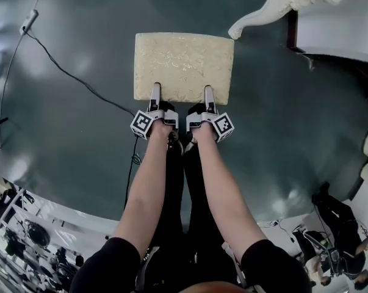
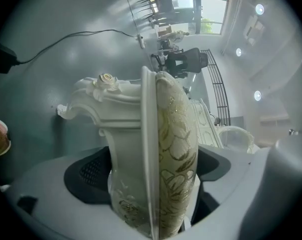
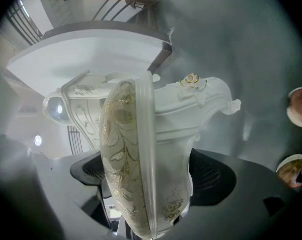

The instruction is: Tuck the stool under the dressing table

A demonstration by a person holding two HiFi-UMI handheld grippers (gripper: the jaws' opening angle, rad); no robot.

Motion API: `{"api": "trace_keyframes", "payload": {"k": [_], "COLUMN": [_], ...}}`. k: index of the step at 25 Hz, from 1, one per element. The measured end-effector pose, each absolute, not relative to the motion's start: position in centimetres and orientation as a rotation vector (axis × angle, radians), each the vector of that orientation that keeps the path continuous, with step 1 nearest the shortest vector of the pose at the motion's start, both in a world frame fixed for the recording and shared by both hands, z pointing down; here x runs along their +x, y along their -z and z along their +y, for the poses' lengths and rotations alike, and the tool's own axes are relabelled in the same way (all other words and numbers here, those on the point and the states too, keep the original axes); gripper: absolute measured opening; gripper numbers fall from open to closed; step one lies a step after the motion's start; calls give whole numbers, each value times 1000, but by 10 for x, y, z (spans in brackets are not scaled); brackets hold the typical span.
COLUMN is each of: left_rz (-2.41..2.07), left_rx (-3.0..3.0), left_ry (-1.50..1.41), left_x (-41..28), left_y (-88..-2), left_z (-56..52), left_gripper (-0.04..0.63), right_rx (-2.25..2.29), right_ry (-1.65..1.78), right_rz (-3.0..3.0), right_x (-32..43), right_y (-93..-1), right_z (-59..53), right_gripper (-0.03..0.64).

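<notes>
Both bare forearms [image 1: 148, 188] reach forward and down, side by side and nearly parallel, out of short black sleeves [image 1: 107, 264]. The left hand [image 1: 161, 126] and the right hand [image 1: 202, 127] sit close together, each gripping a handle. The left gripper [image 1: 154, 91] and the right gripper [image 1: 209, 91] point ahead and slightly downward, rolled so that one jaw lies over the other. Each is clamped on the near edge of the stool [image 1: 184, 60], pads pressing its seat from above and below.

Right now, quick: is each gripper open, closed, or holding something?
left gripper: closed on the near edge of the stool, gripping its seat.
right gripper: closed on the same edge of the stool.
</notes>
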State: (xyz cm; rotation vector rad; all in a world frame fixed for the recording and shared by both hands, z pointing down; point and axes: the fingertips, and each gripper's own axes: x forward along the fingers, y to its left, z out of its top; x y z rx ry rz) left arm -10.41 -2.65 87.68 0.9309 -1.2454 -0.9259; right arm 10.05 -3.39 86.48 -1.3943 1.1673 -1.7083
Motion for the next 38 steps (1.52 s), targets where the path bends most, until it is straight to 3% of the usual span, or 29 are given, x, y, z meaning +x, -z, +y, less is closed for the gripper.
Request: {"api": "trace_keyframes", "payload": {"k": [5, 10, 15, 19, 22, 38], "left_rz": [-1250, -1220, -1234, -1191, -1401, -1393], "left_rx": [896, 876, 914, 953, 869, 964], "left_ry": [992, 949, 925, 929, 1065, 930], "left_x": [-141, -93, -140, -69, -88, -124], "left_y": [-848, -859, -864, -844, -856, -853], "left_z": [-110, -25, -108, 0, 43, -37], "left_gripper": [494, 494, 494, 494, 494, 494], "right_rx": [-1351, -1436, -1415, -1409, -1237, -1186], "right_ry": [1707, 1686, 1669, 1627, 1833, 1808], "right_rz": [1164, 1077, 1076, 1027, 1178, 1084], "right_x": [59, 108, 61, 130, 109, 77], "right_y": [-845, -850, -850, -841, -871, -861], "right_z": [-120, -26, -109, 15, 10, -49], "right_gripper": [517, 515, 515, 515, 515, 509]}}
